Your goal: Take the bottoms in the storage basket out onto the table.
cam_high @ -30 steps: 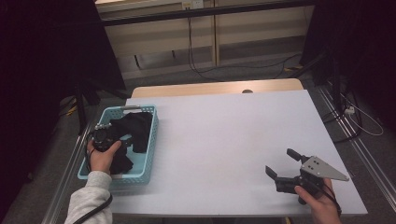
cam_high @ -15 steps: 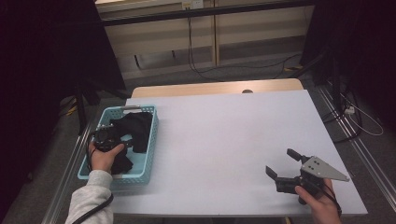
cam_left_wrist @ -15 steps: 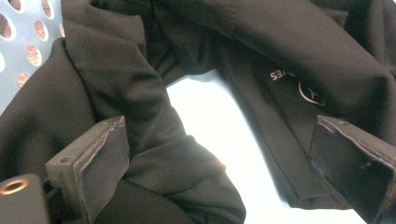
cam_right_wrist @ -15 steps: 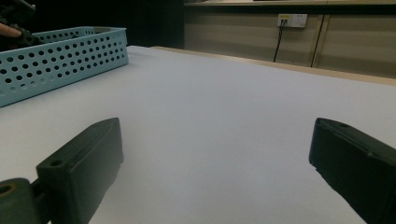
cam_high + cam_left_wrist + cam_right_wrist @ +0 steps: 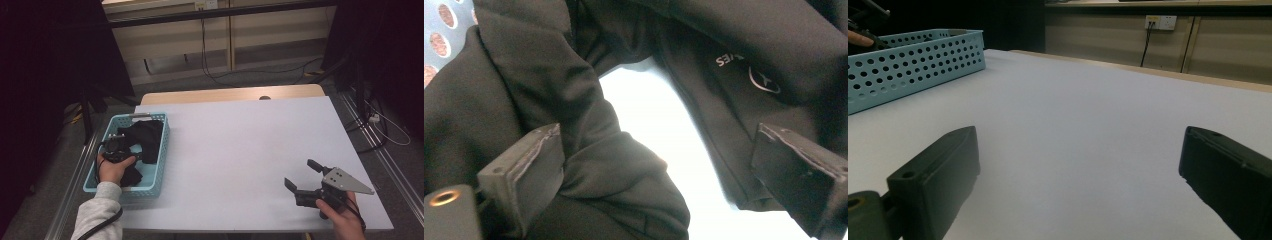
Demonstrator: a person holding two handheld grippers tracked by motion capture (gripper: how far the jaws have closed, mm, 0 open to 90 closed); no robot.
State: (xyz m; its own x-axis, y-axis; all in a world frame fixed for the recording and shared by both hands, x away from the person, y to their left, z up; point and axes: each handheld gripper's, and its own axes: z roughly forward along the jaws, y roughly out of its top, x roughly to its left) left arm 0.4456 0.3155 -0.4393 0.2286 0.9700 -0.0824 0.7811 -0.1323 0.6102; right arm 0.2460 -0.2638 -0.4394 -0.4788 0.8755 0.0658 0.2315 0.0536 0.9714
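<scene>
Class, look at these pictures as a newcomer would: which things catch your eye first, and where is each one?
The light blue perforated basket at the table's left edge stands out, with a crumpled black garment inside it. The left gripper is down in the basket with its jaws open over the dark folds. Near the front right corner of the white table, the right gripper is open, with nothing between its jaws.

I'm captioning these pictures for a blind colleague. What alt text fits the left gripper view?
The open jaws of the left hand-held gripper are pushed down among the folds of a black garment, with a bright gap in the cloth between them. A small white logo shows on the fabric, and a corner of the blue perforated basket sits top left.
</scene>
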